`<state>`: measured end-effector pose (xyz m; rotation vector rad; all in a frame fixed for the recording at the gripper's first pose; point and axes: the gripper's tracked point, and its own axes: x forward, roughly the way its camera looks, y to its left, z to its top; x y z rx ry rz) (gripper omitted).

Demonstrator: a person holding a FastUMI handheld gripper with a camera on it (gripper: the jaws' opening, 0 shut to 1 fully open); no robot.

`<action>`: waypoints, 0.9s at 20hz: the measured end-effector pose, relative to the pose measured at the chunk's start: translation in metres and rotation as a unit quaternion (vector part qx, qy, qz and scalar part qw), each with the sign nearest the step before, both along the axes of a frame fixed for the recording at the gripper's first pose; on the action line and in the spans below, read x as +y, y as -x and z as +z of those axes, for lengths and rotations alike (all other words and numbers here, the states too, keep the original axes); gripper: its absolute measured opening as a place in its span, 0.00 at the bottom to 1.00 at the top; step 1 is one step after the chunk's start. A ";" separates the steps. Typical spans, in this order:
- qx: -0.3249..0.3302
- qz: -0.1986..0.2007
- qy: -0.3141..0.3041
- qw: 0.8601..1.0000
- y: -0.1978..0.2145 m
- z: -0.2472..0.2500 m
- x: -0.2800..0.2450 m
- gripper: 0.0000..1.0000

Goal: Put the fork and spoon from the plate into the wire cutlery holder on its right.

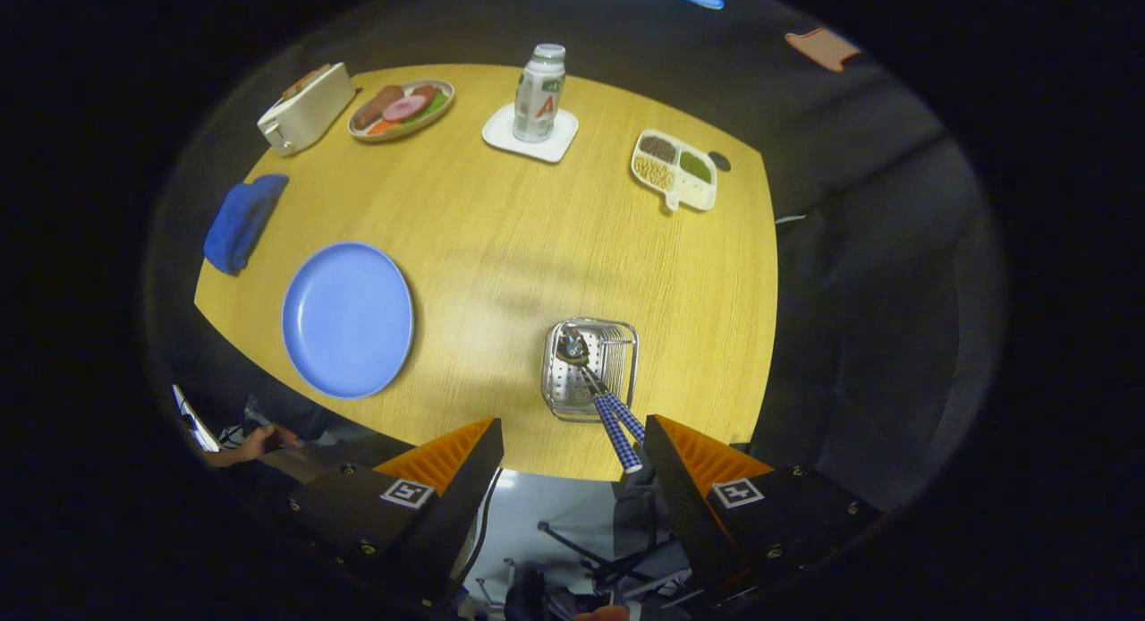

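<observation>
A blue plate [348, 319] lies bare on the wooden table [501, 227], beyond my left finger. To its right stands the wire cutlery holder [590, 369], just ahead of my fingers. Two utensils with blue checked handles [619, 426] stand in the holder, their metal heads [572, 348] down inside it and the handles leaning toward me. I cannot tell which is the fork and which the spoon. My gripper [572, 433] hovers high above the table's near edge, open, with nothing between its fingers.
At the table's far side sit a cream toaster [306, 109], an oval dish of food [401, 109], a bottle [540, 93] on a white coaster, and a divided tray of grains [674, 169]. A blue cloth [241, 220] lies at the left edge. A person's hand [255, 444] shows below the plate.
</observation>
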<state>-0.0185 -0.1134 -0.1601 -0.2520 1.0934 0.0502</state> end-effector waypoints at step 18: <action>-0.473 0.013 -0.055 0.879 -0.001 0.103 0.114 0.95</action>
